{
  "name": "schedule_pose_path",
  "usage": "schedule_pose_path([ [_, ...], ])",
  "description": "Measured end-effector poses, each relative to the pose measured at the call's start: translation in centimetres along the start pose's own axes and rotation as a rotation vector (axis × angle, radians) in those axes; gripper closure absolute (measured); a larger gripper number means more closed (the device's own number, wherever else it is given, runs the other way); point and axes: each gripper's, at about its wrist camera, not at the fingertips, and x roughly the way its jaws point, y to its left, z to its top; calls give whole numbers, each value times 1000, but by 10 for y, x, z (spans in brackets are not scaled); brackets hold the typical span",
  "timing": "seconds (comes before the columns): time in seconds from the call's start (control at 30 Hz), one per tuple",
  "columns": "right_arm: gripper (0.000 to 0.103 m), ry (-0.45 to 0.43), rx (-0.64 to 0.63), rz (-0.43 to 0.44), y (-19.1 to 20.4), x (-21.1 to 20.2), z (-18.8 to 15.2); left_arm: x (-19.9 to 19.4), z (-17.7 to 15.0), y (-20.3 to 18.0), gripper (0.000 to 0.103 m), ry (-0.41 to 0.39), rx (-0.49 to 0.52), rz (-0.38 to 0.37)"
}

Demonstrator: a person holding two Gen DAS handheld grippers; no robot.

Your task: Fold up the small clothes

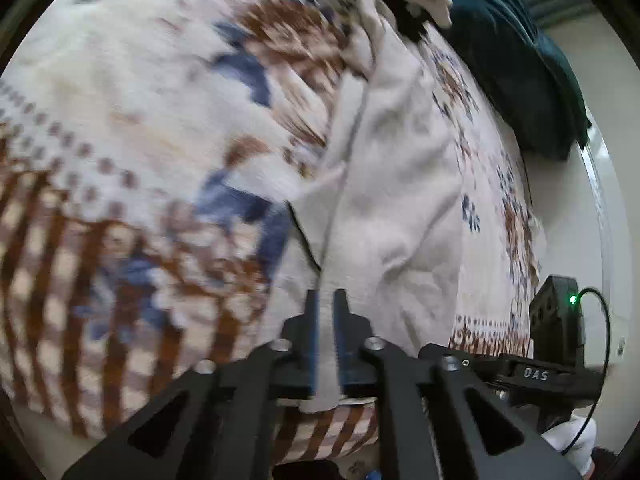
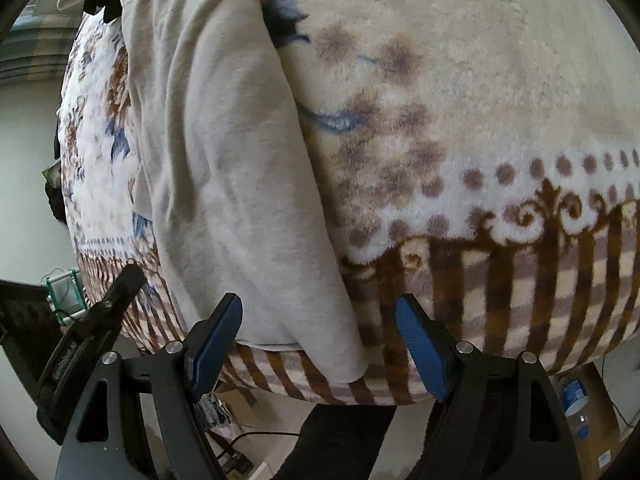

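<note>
1. The pale beige soft cotton garment (image 2: 224, 160) lies lengthwise on the cream floral plush blanket (image 2: 500, 100), apparently folded once; further folds look left.
2. The left gripper (image 1: 326, 304) is clenched on its near hem.
3. The right gripper (image 2: 320, 320) hovers spread wide, empty, over the near corner.

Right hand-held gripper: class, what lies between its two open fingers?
In the right wrist view, the beige garment's near corner and the patterned blanket under it lie between the open right hand-held gripper's fingers.
</note>
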Motion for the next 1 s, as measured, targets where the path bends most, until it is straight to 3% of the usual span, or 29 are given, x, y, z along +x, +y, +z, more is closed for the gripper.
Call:
schedule_pose_path([
  [0.03, 22, 1, 2, 2, -1, 1, 1, 7, 0, -1, 75, 15, -1, -4],
  [0.07, 22, 2, 2, 1, -2, 2, 1, 12, 0, -2, 72, 23, -9, -37],
  [0.13, 22, 2, 4, 1, -4, 2, 2, 23, 0, -4, 72, 47, -23, -72],
  [0.27, 22, 0, 5, 6, -5, 4, 5, 41, -1, -6, 72, 81, -15, -36],
  [0.33, 22, 3, 1, 5, -6, 4, 7, 43, 0, -9, 77, 66, -9, -21],
  [0.4, 22, 1, 1, 4, -5, 5, 7, 38, -1, -15, 99, 38, 23, 11],
  [0.53, 22, -3, -5, 11, -6, 4, 6, 17, -2, -32, 100, -43, 88, 78],
  [0.63, 22, -2, -5, 20, -7, 2, 3, -2, -2, -34, 100, -72, 82, 88],
  [0.8, 22, 5, -15, 33, -7, 6, -3, -10, 0, -25, 100, -54, 83, 117],
  [0.83, 26, 2, -14, 35, -8, 8, -4, -10, 0, -19, 100, -48, 81, 124],
  [0.93, 90, -9, -11, 43, -9, 14, -6, -3, 1, -9, 100, -29, 74, 133],
  [1.0, 94, -26, -26, 32, -9, 16, -10, 4, 0, -7, 100, -19, 91, 145],
])
